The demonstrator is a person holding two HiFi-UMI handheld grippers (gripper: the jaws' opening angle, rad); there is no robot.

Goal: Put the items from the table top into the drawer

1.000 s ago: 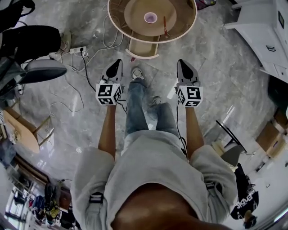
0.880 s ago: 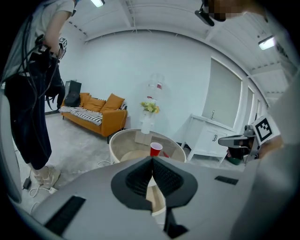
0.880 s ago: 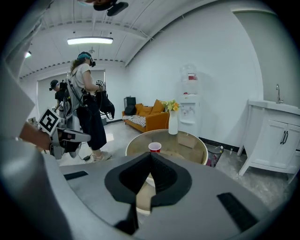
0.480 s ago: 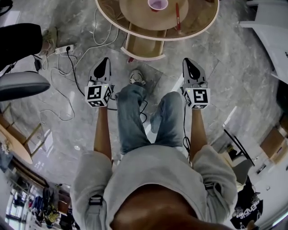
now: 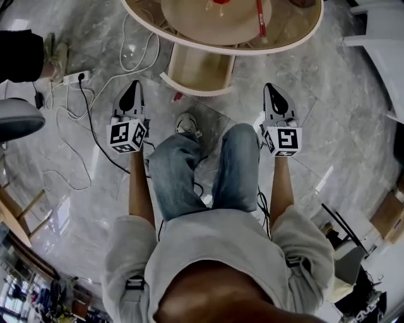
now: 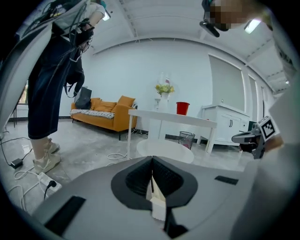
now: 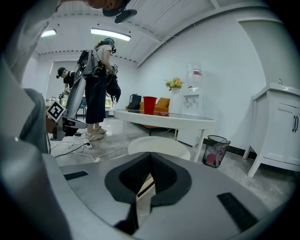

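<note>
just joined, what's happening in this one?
A person stands in front of a round table whose drawer is open underneath. The left hand-held gripper and the right hand-held gripper are both held low beside the legs, jaws closed and empty. A red pen lies on the table top, not yet put away.

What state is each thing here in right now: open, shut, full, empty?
left gripper: shut, empty.
right gripper: shut, empty.
drawer: pulled open, looks empty.
red pen: lying on the table.
power strip: black cable plugged in.
</note>
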